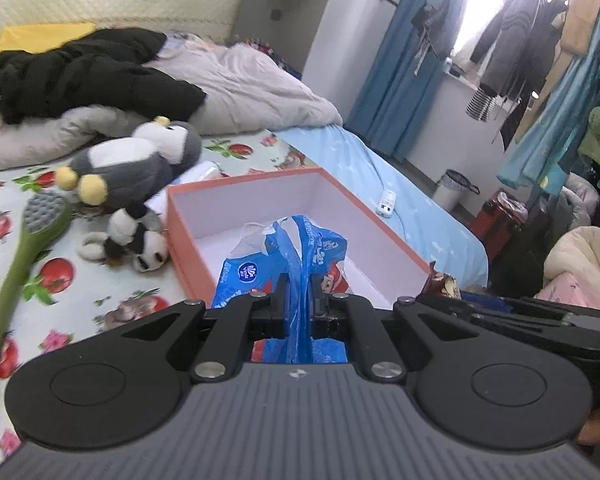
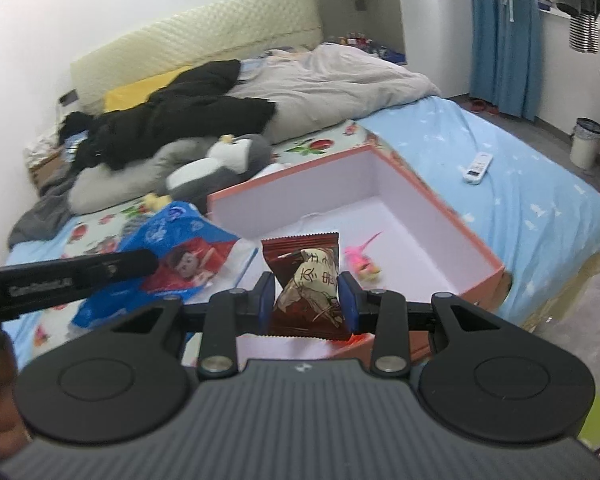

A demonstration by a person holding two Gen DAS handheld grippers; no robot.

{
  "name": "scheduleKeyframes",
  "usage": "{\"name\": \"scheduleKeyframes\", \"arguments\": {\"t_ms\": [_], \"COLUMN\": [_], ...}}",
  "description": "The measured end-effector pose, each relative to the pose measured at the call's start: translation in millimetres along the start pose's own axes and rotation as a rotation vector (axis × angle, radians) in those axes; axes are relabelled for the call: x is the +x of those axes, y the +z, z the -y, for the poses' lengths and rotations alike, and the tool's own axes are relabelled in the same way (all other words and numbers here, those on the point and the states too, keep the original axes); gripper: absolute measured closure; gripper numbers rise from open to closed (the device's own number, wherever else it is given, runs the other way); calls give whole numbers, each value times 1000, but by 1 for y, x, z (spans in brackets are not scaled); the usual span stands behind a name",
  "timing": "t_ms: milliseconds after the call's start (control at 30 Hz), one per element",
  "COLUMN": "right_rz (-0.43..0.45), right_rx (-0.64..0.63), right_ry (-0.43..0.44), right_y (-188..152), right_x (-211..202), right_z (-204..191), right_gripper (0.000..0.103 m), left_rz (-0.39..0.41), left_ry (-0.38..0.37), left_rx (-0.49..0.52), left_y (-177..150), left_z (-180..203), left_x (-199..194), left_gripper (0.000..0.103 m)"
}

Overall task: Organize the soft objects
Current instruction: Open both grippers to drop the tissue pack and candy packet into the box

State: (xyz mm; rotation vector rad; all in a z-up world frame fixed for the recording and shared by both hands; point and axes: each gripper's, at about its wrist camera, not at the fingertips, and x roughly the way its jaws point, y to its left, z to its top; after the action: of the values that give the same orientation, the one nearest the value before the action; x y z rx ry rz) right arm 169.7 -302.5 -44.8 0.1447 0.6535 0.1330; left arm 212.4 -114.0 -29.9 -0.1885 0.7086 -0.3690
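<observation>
Blue plastic bag (image 1: pixel 296 276) pinched tight in my left gripper (image 1: pixel 299 300), hanging over the near edge of the pink box (image 1: pixel 236 186) on the bed (image 1: pixel 364 160). My right gripper (image 2: pixel 307 300) clamps a brown snack packet (image 2: pixel 308 284) above that box; a small pink toy (image 2: pixel 362 258) lies inside, the plush penguin (image 1: pixel 140 160) beside it.

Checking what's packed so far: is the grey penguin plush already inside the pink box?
No. The penguin plush lies on the bedsheet outside the pink box.
</observation>
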Motion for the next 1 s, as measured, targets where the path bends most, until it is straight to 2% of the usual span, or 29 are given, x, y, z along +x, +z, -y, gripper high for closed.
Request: {"name": "scheduleKeyframes", "arguments": {"t_ms": [200, 433, 467, 567, 667, 800, 1000], "right_rz": [-21, -98, -108, -163, -214, -255, -237], "right_rx": [27, 54, 55, 74, 101, 112, 107], "right_ry": [-40, -80, -83, -89, -86, -84, -65], "right_y": [23, 49, 53, 63, 70, 81, 99], "right_x": [49, 136, 147, 181, 201, 206, 188], "right_z": [29, 55, 58, 66, 71, 66, 54], "right_gripper": [64, 63, 63, 56, 54, 54, 54], "left_rz": [-62, -133, -146, -188, -207, -237, -229], "left_ry": [-35, -58, -56, -28, -26, -17, -24], "left_rx": [29, 41, 49, 52, 38, 26, 26], "left_y": [40, 81, 87, 102, 114, 128, 130], "left_z": [0, -18, -21, -28, -35, -37, -40], "left_x": [79, 184, 197, 226, 231, 221, 196], "left_gripper": [94, 93, 92, 75, 75, 75, 75]}}
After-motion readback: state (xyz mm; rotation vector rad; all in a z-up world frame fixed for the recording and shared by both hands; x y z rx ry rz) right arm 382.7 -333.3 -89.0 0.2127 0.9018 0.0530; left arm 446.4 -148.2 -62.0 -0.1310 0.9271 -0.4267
